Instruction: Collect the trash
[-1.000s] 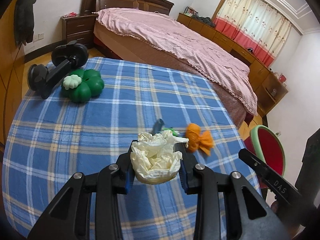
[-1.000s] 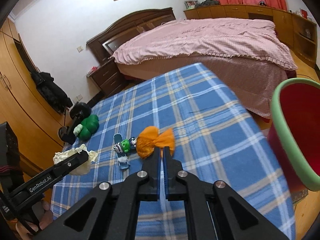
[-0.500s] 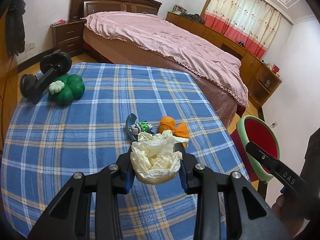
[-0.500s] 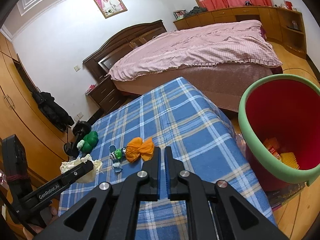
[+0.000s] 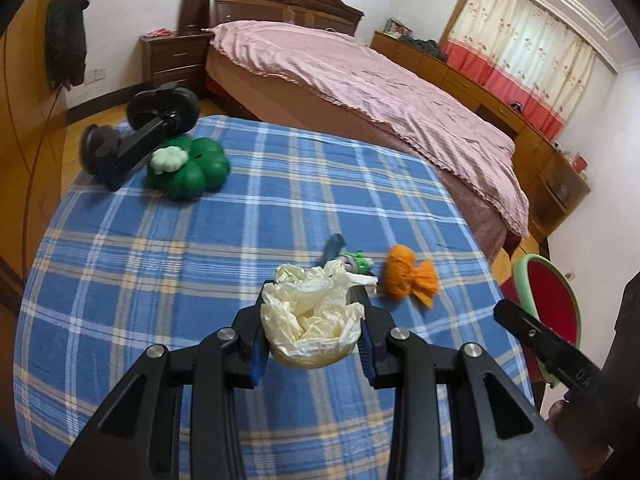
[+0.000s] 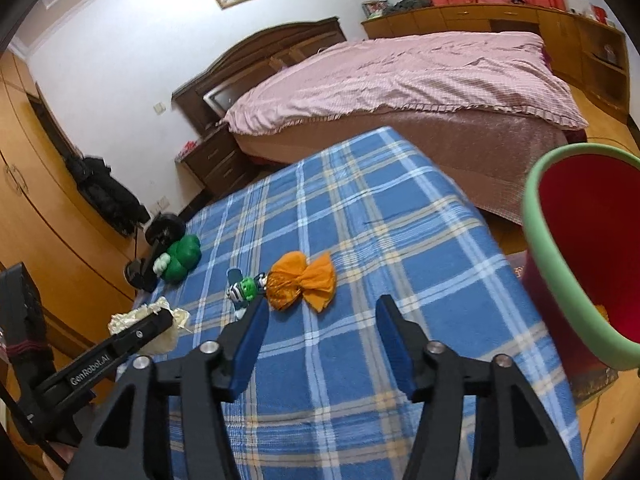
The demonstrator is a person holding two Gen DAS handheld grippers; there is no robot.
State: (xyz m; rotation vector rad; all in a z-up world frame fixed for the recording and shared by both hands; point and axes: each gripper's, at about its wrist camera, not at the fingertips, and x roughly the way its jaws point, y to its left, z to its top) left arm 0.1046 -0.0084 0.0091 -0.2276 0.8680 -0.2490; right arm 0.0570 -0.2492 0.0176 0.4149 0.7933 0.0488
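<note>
My left gripper (image 5: pixel 312 320) is shut on a crumpled cream paper wad (image 5: pixel 310 326) and holds it above the blue plaid table (image 5: pixel 160 264). The wad also shows at the left of the right wrist view (image 6: pixel 160 326). An orange crumpled wrapper (image 5: pixel 410 278) lies on the table ahead; it also shows in the right wrist view (image 6: pixel 302 280). My right gripper (image 6: pixel 320 312) is open and empty, just short of the orange wrapper. A red bin with a green rim (image 6: pixel 560 264) stands off the table's right edge, also seen in the left wrist view (image 5: pixel 554 304).
A small green toy figure (image 6: pixel 246 288) on a blue piece lies beside the orange wrapper. A green clover-shaped object (image 5: pixel 188 166) and a black dumbbell-like stand (image 5: pixel 136 136) sit at the far left corner. A pink bed (image 5: pixel 380 92) stands beyond the table.
My right gripper has opened from shut and dropped back toward the orange wrapper. My left gripper still holds the paper wad and has shifted over the table.
</note>
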